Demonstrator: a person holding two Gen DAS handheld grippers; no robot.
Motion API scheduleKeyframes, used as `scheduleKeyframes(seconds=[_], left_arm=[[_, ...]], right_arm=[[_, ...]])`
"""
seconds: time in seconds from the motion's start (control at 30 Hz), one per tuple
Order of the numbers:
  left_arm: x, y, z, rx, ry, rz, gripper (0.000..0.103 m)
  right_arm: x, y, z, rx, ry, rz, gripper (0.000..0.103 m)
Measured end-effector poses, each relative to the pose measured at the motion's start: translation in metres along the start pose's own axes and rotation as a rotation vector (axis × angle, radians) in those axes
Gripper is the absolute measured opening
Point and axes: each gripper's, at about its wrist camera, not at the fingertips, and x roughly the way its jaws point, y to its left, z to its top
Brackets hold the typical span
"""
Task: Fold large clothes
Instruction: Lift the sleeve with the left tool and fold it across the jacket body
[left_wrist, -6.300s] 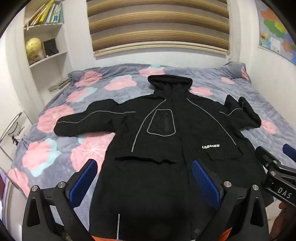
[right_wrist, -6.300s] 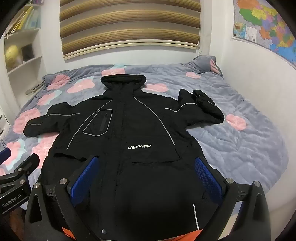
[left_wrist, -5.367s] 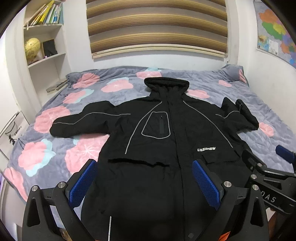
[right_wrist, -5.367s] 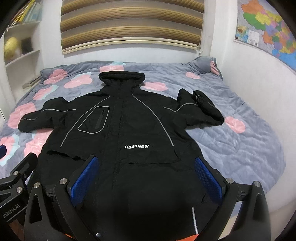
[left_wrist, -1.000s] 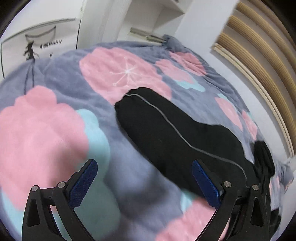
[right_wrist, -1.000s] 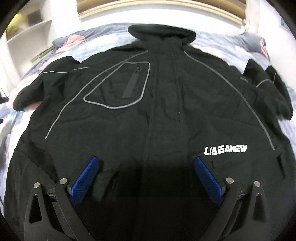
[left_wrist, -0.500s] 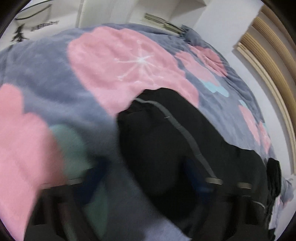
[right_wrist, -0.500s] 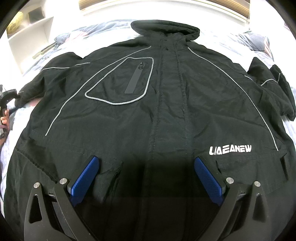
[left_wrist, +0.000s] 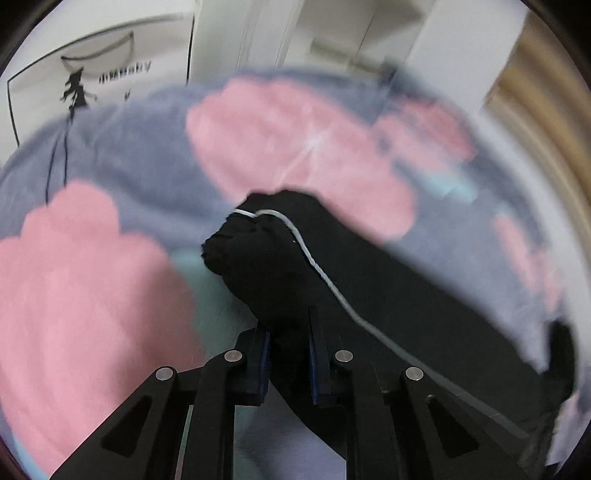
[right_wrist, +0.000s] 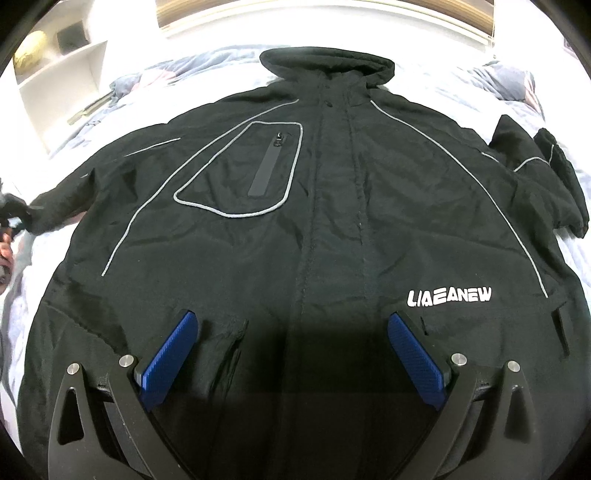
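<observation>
A large black hooded jacket (right_wrist: 332, 229) with grey piping and white lettering lies face up, spread on the bed. My left gripper (left_wrist: 290, 339) is shut on the jacket's left sleeve (left_wrist: 280, 258) near the cuff, which bunches up ahead of the fingers. In the right wrist view that gripper (right_wrist: 9, 214) shows at the far left edge, at the sleeve end. My right gripper (right_wrist: 291, 354) is open and empty, hovering low over the jacket's lower front. The other sleeve (right_wrist: 546, 177) lies folded back on itself at the right.
The bed cover (left_wrist: 110, 288) is grey with big pink and teal flowers. A white shelf unit (right_wrist: 62, 74) stands at the far left, with a framed picture (left_wrist: 92, 85) leaning at the bedside. A window ledge (right_wrist: 325, 22) runs behind the bed's head.
My left gripper has closed onto the sleeve cuff, which was lying flat between its open fingers a second ago. My right gripper has moved slightly closer over the jacket front.
</observation>
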Motion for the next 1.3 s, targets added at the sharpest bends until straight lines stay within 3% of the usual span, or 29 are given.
scheduleKeyframes(seconds=[0.07,0.17,0.3,0.47,0.57,0.7,0.83,1.07,1.2,1.3], left_arm=[[0.003,-0.007,-0.004,0.036,-0.015,0.030,0.016],[-0.029,-0.027,-0.008,0.126,-0.127,0.008,0.015],[-0.084,-0.067,-0.021,0.257,-0.231,-0.118,0.015],[-0.145,-0.131,-0.061,0.434,-0.300,-0.354,0.015],[-0.164,-0.172,-0.094,0.520,-0.272,-0.482,0.015],[-0.175,-0.228,-0.141,0.648,-0.244,-0.547,0.015],[-0.182,-0.261,-0.183,0.726,-0.191,-0.615,0.015],[-0.177,-0.310,-0.255,0.874,-0.101,-0.663,0.015],[-0.148,-0.325,-0.291,0.961,0.014,-0.646,0.017],[-0.122,-0.330,-0.317,0.999,0.149,-0.634,0.037]], right_arm=[[-0.008,-0.002,0.002,0.003,-0.013,0.006,0.103],[-0.024,-0.004,0.007,-0.011,-0.049,-0.003,0.103],[-0.038,-0.006,0.013,0.005,-0.078,0.008,0.103],[-0.049,-0.008,0.015,0.020,-0.093,0.023,0.103],[-0.056,-0.013,0.013,0.020,-0.102,0.019,0.103],[-0.068,-0.024,0.012,0.036,-0.119,0.015,0.103],[-0.074,-0.039,0.010,0.069,-0.121,0.015,0.103],[-0.077,-0.060,0.005,0.117,-0.113,0.018,0.103],[-0.081,-0.069,0.003,0.133,-0.113,0.013,0.103],[-0.084,-0.074,0.005,0.129,-0.114,0.001,0.103]])
